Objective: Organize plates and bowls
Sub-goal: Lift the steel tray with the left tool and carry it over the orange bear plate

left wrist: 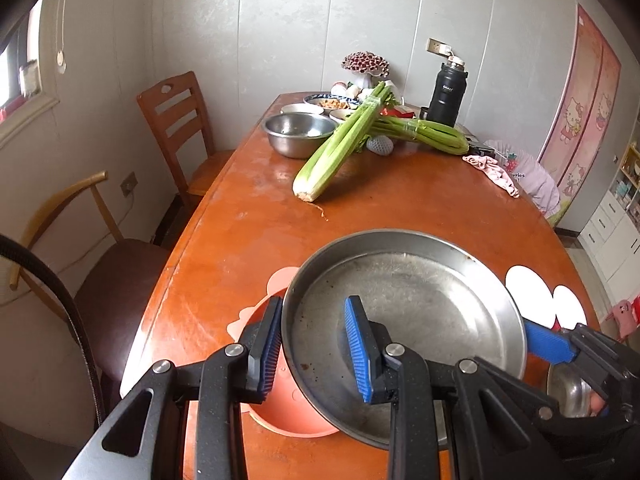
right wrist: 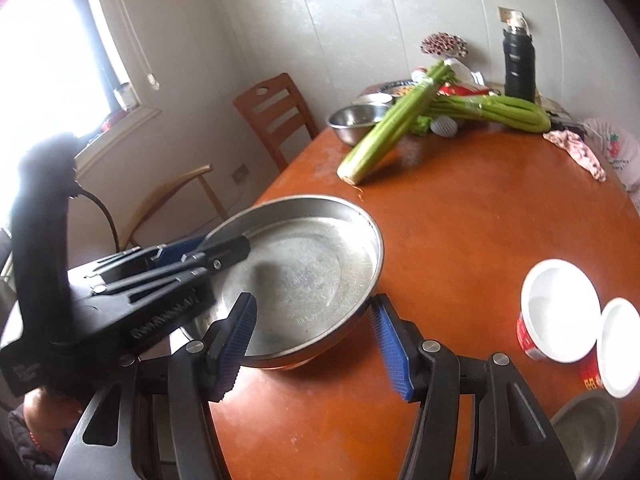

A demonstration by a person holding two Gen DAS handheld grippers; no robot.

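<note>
Steel plate (left wrist: 404,320) tilted above orange table (left wrist: 240,240), over pink bowl (left wrist: 292,420); left gripper (left wrist: 316,348) clamped on its left rim, right gripper (right wrist: 316,344) gripping its right rim, jaws part-open; 2 white cups (right wrist: 560,312) just beside

The left gripper (left wrist: 316,350) is clamped on the near-left rim of a steel pan (left wrist: 404,304), one finger outside, one inside. The right gripper (left wrist: 560,350) reaches the pan's right rim, though its grip is hidden. Under the pan lies a pink plate (left wrist: 280,416) on the table (left wrist: 400,208), with celery (left wrist: 340,152) and a steel bowl (left wrist: 296,132) beyond.
</note>
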